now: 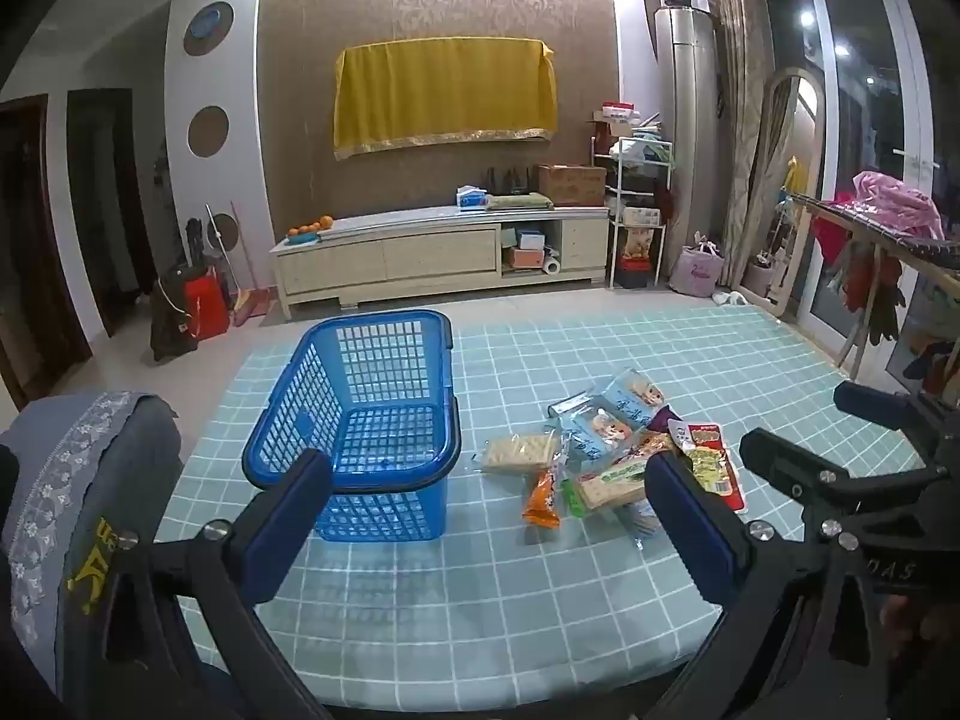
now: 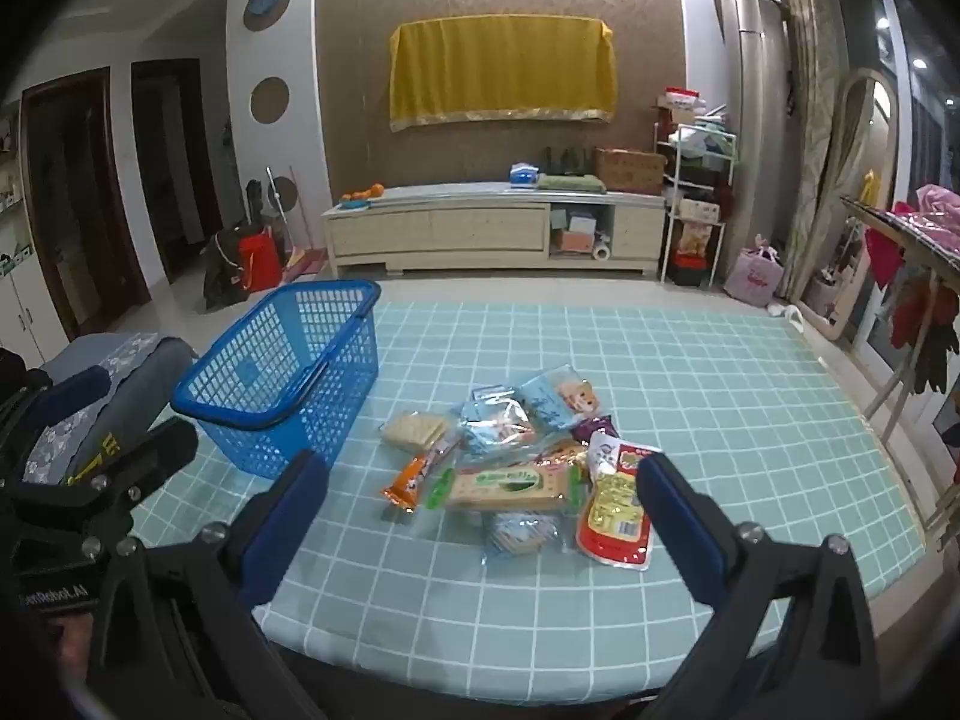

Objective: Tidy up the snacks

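Note:
A blue plastic basket (image 1: 372, 414) (image 2: 288, 369) stands on the table's left side with nothing in it. To its right lies a loose pile of snack packets (image 1: 606, 450) (image 2: 516, 462): a cracker pack (image 1: 519, 451) (image 2: 415, 429), an orange wrapper (image 1: 542, 498) (image 2: 414, 480), a green-labelled biscuit pack (image 2: 510, 485) and a red and yellow pouch (image 1: 714, 468) (image 2: 618, 510). My left gripper (image 1: 486, 486) hovers open above the table's near edge, in front of the basket. My right gripper (image 2: 480, 492) is open too, over the near side of the pile. Neither holds anything.
The table (image 1: 540, 600) (image 2: 720, 396) wears a teal checked cloth. A chair back with a grey lace cover (image 1: 78, 480) (image 2: 114, 384) stands at the left edge. A clothes rack (image 1: 888, 240) is off to the right, a TV cabinet (image 1: 444, 252) behind.

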A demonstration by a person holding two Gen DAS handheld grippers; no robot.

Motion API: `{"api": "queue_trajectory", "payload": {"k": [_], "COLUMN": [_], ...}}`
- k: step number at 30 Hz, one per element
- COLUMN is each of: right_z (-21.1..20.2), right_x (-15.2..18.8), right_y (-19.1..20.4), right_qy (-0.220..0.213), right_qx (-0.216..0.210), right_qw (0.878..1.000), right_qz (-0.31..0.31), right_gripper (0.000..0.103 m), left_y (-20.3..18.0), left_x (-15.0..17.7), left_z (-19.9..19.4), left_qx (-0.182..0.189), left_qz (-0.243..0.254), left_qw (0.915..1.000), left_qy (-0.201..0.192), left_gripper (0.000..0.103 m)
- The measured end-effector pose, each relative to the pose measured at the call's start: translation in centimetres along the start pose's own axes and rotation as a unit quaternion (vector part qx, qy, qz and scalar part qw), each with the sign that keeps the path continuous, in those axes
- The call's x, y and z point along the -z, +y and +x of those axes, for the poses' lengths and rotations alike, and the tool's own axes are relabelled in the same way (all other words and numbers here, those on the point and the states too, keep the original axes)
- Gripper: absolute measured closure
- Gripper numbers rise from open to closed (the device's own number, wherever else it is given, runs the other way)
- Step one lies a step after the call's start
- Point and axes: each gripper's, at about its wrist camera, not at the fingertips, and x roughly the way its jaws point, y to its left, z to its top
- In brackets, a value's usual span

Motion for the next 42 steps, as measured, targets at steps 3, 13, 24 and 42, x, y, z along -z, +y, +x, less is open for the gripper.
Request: {"api": "queue_trajectory", "payload": {"k": [3,13,24,42], "right_z": [0.2,-0.4,-0.6,-0.4], "right_x": [-0.1,0.8,0.6,0.2], "right_y": [-0.1,-0.4,-0.3,-0.4], "right_qy": [-0.004,0.005,0.01,0.018], "right_qx": [0.001,-0.024,-0.03,-0.043], "right_qw": [1.0,1.0,0.999,0.999], "right_qz": [0.002,0.004,0.008,0.008], "right_gripper": [0.0,0.0,0.0,0.0], "left_y": [0.0,1.0,1.2,1.1], "left_x": [0.2,-0.2,0.2,0.1], "left_z": [0.0,0.4,0.3,0.6], "left_qx": [0.003,0.019,0.023,0.023], "left_qz": [-0.011,-0.024,-0.026,-0.03], "left_qw": [0.9999,0.9994,0.9992,0.999], "left_qy": [0.003,0.015,0.018,0.024], "left_gripper": [0.0,0.0,0.0,0.0]}}
